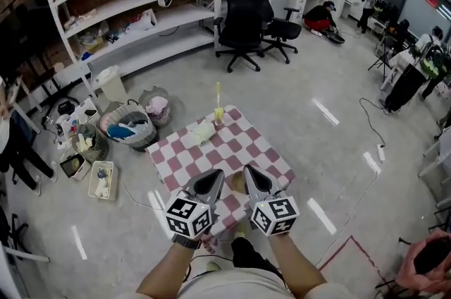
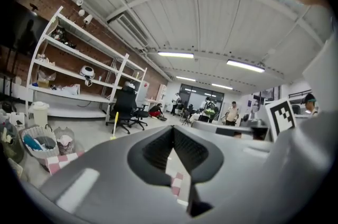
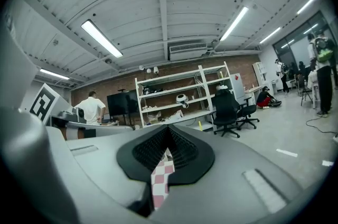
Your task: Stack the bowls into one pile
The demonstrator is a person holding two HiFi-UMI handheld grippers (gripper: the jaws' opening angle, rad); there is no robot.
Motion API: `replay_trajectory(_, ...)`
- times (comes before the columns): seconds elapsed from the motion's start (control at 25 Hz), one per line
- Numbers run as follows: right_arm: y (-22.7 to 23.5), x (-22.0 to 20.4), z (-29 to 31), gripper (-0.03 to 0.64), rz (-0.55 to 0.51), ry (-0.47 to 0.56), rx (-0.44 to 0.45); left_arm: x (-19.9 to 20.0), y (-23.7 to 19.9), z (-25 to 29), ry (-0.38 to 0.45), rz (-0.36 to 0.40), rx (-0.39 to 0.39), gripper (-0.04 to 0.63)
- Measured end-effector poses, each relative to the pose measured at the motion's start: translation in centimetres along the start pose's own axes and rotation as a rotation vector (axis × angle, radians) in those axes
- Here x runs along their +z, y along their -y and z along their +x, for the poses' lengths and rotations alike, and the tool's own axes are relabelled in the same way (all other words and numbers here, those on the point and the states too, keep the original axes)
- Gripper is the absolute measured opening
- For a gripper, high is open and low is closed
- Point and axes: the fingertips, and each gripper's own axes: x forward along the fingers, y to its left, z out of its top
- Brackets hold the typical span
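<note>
over a small table (image 1: 264, 156) draped in pink-and-white check, set on the bare floor of a wide workshop, a person holds the left gripper (image 1: 213, 178) and the right gripper (image 1: 251, 174) side by side above the near edge, both tilted towards the far side. each gripper's own view shows its jaws pressed together at the tips with nothing pinched, the left gripper (image 2: 173, 130) and the right gripper (image 3: 168, 128) alike, and only a sliver of checked cloth visible through the gap lower down. a brown round thing (image 1: 238, 183), probably a bowl, sits on the near part of the table between the two grippers, just beside both and about equally close to each, partly hidden by them. a pale heap (image 1: 203, 130) lies well apart on the far left part of the cloth, nearer the left gripper's side; it is too small to tell whether it is a bowl, several nested bowls or something else. a yellow upright item (image 1: 218, 113) stands just to its right, at the far edge. being round, the brown thing has no long axis to line up with, and which way its mouth faces cannot be made out. whether the bowls already make one pile is not settled here. any reach for the brown thing would seem to call for the jaws to spread and tip downward.
</note>
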Motion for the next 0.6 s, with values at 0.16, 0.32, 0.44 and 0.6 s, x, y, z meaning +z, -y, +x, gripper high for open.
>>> replay_trajectory(0.16,-1.2,1.5,-1.1,0.009,-0.020,0.037,-0.002,1.6,1.2,-1.5,0.040,0.034,-0.012,0.006)
replay_trajectory(0.32,-1.9,3.2,-2.2,0.009,-0.046,0.065,0.000,3.0,2.3,-2.5,0.072,0.057,-0.015,0.006)
replay_trajectory(0.44,-2.7,3.9,-2.7,0.009,-0.064,0.082,0.001,3.9,2.8,-3.3,0.095,0.070,-0.022,0.006)
replay_trajectory(0.6,-3.7,4.5,-3.6,0.009,-0.074,0.097,0.004,4.6,3.5,-4.3,0.117,0.081,-0.027,0.006)
